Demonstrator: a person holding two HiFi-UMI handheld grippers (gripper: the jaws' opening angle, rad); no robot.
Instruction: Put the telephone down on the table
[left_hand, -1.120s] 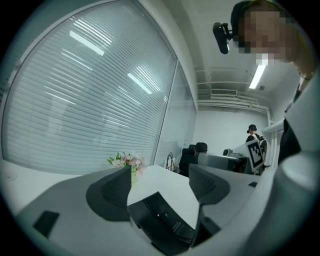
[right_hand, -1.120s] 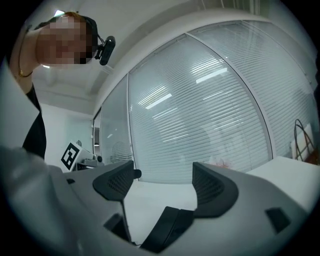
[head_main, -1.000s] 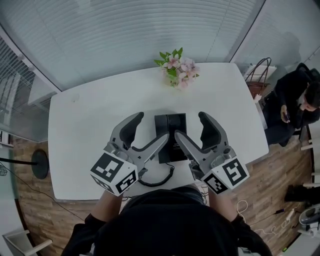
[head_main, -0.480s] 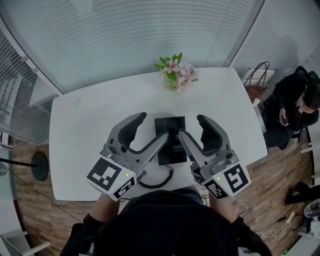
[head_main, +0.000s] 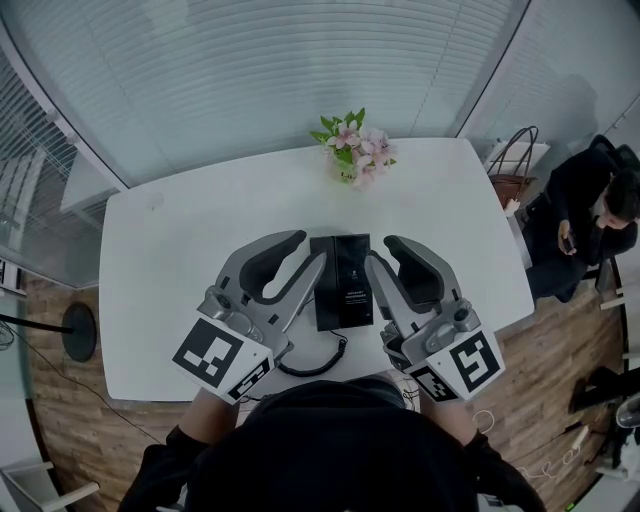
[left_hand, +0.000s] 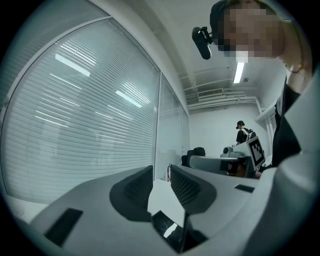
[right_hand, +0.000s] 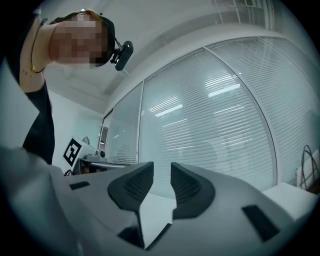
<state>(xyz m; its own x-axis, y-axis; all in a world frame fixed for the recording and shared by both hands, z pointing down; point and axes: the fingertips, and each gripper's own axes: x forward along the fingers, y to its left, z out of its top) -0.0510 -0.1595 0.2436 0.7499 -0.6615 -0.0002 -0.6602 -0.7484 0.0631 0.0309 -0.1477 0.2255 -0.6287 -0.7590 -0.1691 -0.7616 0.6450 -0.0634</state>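
My left gripper (head_main: 308, 250) and my right gripper (head_main: 378, 250) sit low in the centre of the head view, one at each side of the black telephone (head_main: 342, 280). The telephone lies on the white table (head_main: 170, 260), and its coiled cord (head_main: 318, 362) curls toward the lower edge. Both pairs of jaws have just been closing. In each gripper view they stand a narrow slit apart with nothing between the pads. I cannot tell whether my inner jaws touch the telephone's sides. Pink flowers (head_main: 357, 145) stand near the table's far edge, above the telephone. A seated person (head_main: 590, 215) is at the right edge.
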